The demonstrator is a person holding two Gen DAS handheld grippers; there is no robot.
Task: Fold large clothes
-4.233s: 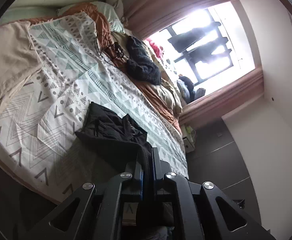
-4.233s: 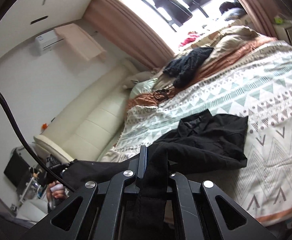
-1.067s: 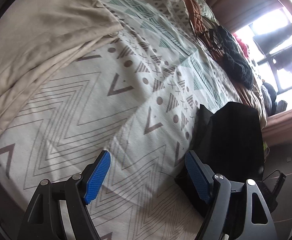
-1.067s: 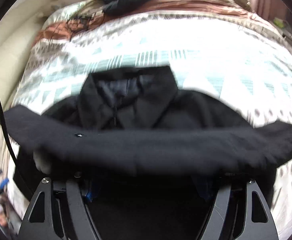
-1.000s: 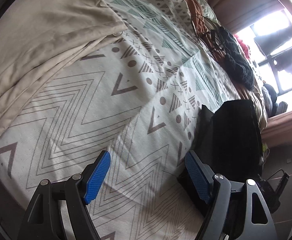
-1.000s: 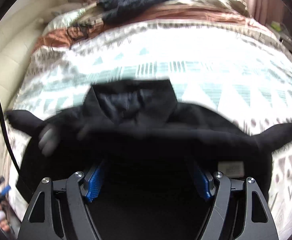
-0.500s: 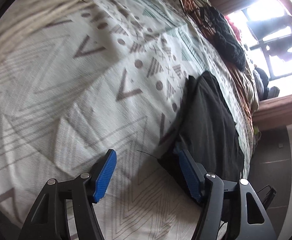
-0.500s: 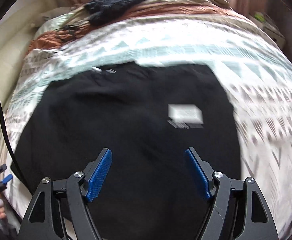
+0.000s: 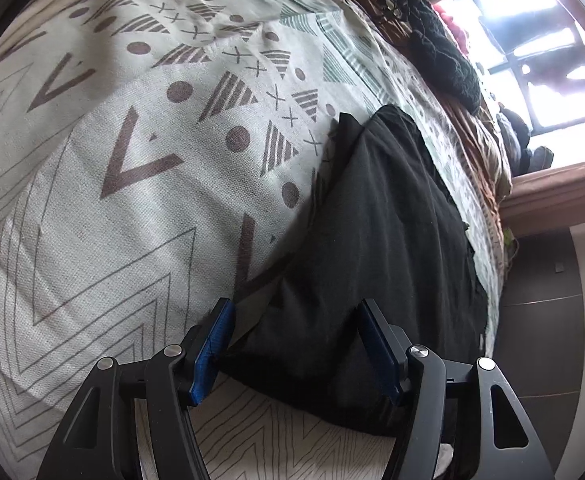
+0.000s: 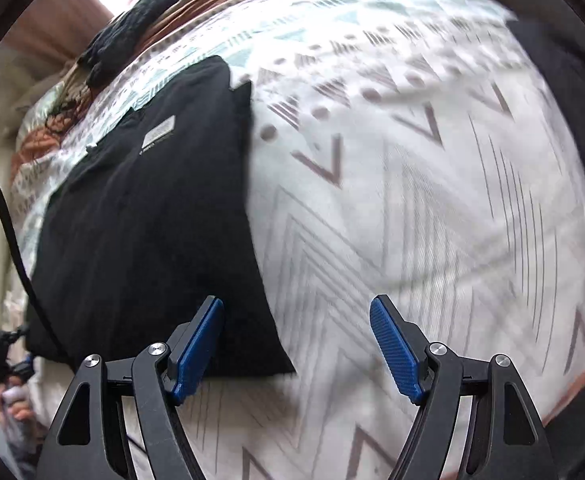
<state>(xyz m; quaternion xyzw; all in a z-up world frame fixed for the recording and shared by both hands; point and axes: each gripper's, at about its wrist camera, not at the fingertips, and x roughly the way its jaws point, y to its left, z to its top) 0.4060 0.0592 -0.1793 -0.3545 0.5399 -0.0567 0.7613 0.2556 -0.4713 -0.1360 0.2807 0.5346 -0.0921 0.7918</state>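
A black garment (image 9: 392,240) lies folded flat on the patterned bedspread (image 9: 112,160). My left gripper (image 9: 294,344) points down at its near corner. That corner lies between the blue pads (image 9: 212,344), which stand apart and do not pinch it. In the right wrist view the same black garment (image 10: 144,220) shows a white label (image 10: 158,134) on top. My right gripper (image 10: 296,352) is open over the bedspread (image 10: 412,200) at the garment's other near corner. Its left finger (image 10: 196,352) overlaps the cloth's edge, and nothing is held.
A dark knitted garment (image 9: 444,60) and brown bedding lie at the far end of the bed under the bright window (image 9: 532,40). A black cable (image 10: 8,220) hangs at the left, with a person's hand (image 10: 12,400) below it. Dark floor (image 9: 540,340) lies beyond the bed's edge.
The upper layer came down, and the garment now lies flat with its label up. My right gripper swung right to its corner. My left gripper moved onto the other corner and narrowed.
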